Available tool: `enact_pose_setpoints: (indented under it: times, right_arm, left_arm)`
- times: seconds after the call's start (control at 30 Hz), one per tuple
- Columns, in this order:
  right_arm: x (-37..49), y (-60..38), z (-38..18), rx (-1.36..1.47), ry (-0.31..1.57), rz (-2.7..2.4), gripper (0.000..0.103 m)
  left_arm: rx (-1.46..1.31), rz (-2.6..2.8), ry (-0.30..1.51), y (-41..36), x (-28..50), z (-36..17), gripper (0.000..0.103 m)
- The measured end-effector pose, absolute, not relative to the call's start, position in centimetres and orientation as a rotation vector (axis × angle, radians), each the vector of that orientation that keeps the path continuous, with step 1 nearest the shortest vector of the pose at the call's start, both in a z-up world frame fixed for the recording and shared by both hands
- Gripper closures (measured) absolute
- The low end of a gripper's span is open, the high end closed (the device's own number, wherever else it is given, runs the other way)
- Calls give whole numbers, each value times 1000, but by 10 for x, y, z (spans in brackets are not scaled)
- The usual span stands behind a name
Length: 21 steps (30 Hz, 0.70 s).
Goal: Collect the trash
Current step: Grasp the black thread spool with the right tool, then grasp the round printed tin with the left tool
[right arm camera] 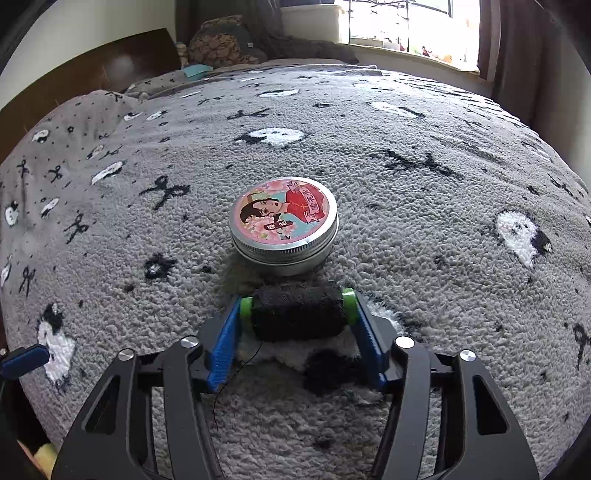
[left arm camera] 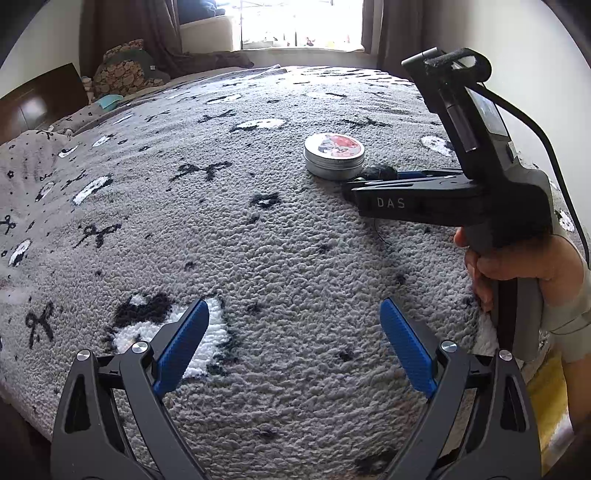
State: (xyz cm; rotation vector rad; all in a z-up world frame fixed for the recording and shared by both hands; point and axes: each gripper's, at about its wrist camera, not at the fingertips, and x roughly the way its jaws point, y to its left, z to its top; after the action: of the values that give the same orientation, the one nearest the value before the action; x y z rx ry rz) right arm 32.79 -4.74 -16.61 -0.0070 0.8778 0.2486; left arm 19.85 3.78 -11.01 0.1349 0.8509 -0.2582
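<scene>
A spool of black thread with green ends lies on the grey fleece blanket, just in front of a round metal tin with a pink picture lid. My right gripper is shut on the spool, its blue pads against both green ends. A loose black thread trails from it. In the left wrist view the right gripper reaches in from the right, with the spool at its tip next to the tin. My left gripper stands open over bare blanket, holding nothing.
A hand grips the right tool's handle. The blanket covers a bed with a dark wooden headboard and pillows at the back left. A bright window with brown curtains lies behind. Something yellow sits beside the bed's near edge.
</scene>
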Motion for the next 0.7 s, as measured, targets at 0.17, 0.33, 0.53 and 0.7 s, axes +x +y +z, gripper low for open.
enact_pose_setpoints:
  times: [0.17,0.33,0.53,0.7]
  right_arm:
    - [318,-68,-156,13,835,247,47]
    - [300,-111,-144,19,800,192,47]
    - [274,-158,-140,7,782,143,47]
    - [258,-184,-145,17,773,104,47]
  left_arm:
    - [143,-269,842,25,209,-105,14]
    - [124,-293,850,6,237,-106,9]
    - [94,-266,850,-19,287,-108,8]
    - [99,-251,865,-47,329,-113,8]
